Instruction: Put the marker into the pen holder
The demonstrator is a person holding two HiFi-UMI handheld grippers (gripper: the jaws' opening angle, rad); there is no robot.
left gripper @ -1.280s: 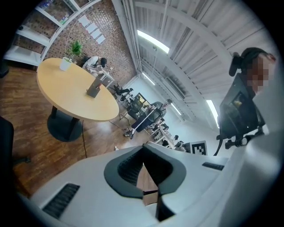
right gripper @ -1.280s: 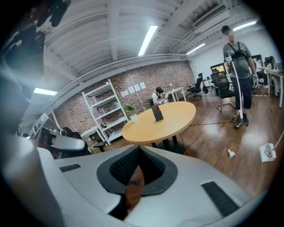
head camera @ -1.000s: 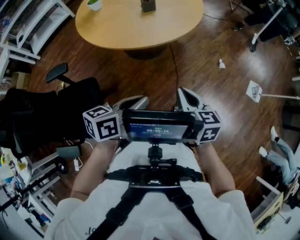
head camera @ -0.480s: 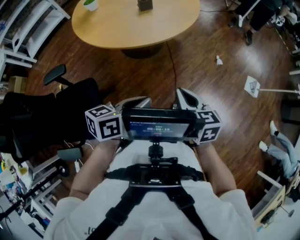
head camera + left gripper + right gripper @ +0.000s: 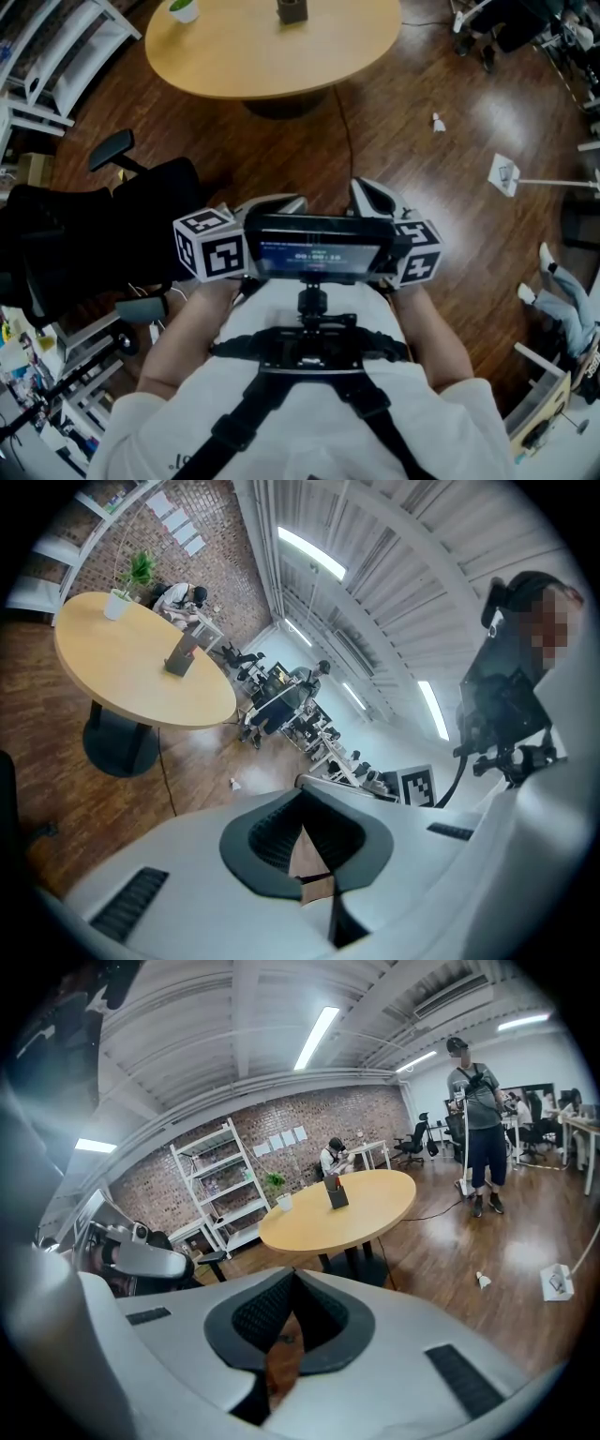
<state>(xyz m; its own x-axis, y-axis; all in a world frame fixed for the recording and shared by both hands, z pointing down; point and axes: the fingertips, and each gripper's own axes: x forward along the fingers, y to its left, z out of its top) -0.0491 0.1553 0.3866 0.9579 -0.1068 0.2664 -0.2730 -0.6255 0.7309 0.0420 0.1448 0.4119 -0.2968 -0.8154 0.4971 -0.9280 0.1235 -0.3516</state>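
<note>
Both grippers are held close to the person's chest, on either side of a dark screen. My left gripper (image 5: 272, 204) and my right gripper (image 5: 370, 195) point toward a round wooden table (image 5: 262, 56) some way off across the floor. A dark pen holder (image 5: 292, 10) stands on the table's far side. It also shows in the left gripper view as the pen holder (image 5: 181, 655), and in the right gripper view as the pen holder (image 5: 335, 1191). The left gripper (image 5: 303, 797) and the right gripper (image 5: 292, 1277) are both shut, with nothing between the pads. I cannot make out a marker.
A white pot with a green plant (image 5: 184, 9) stands on the table. A black office chair (image 5: 103, 225) is at my left, with white shelving (image 5: 56, 56) behind it. A cable (image 5: 345, 122) crosses the wooden floor. A person (image 5: 478, 1119) stands beyond the table.
Both grippers stay where they were. The head view has shifted slightly, and a person's feet at the top right have moved.
</note>
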